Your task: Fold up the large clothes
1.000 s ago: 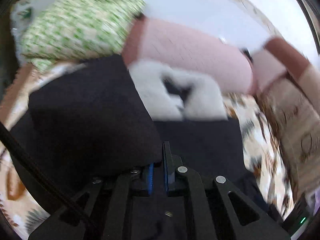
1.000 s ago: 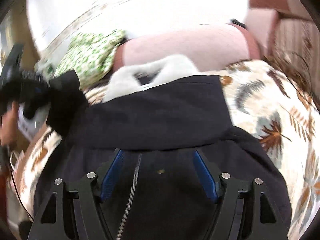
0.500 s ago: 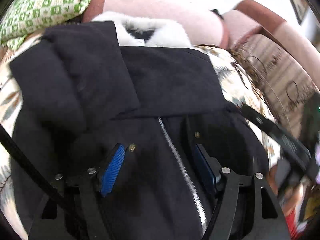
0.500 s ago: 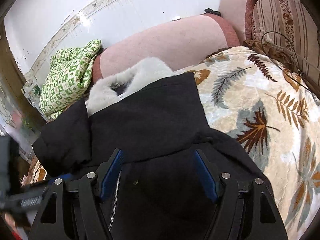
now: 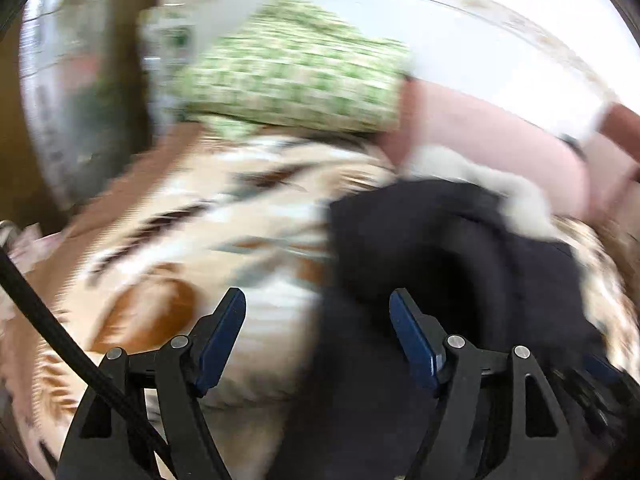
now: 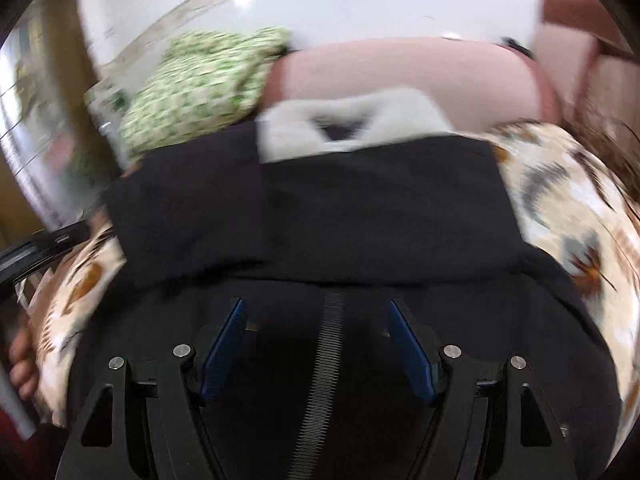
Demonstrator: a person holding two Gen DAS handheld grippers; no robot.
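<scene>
Both jaws wide open and empty, right gripper (image 6: 316, 344) over black coat (image 6: 320, 208), left gripper (image 5: 318, 328) at its edge

Motion blur smears the whole left wrist view: the leaf-print blanket (image 5: 168, 248) is reduced to streaks, and the green-checked cushion (image 5: 288, 80) loses its pattern edges. The black coat (image 5: 460, 264) runs off the near and right edges there, its lower part hidden behind the gripper frame. In the right wrist view the coat's pale fur collar (image 6: 352, 124) is a soft smudge, and the zipper (image 6: 324, 380) disappears under the near edge. At far left, a hand (image 6: 22, 360) is cut off by the edge, what it grips too blurred to tell.
</scene>
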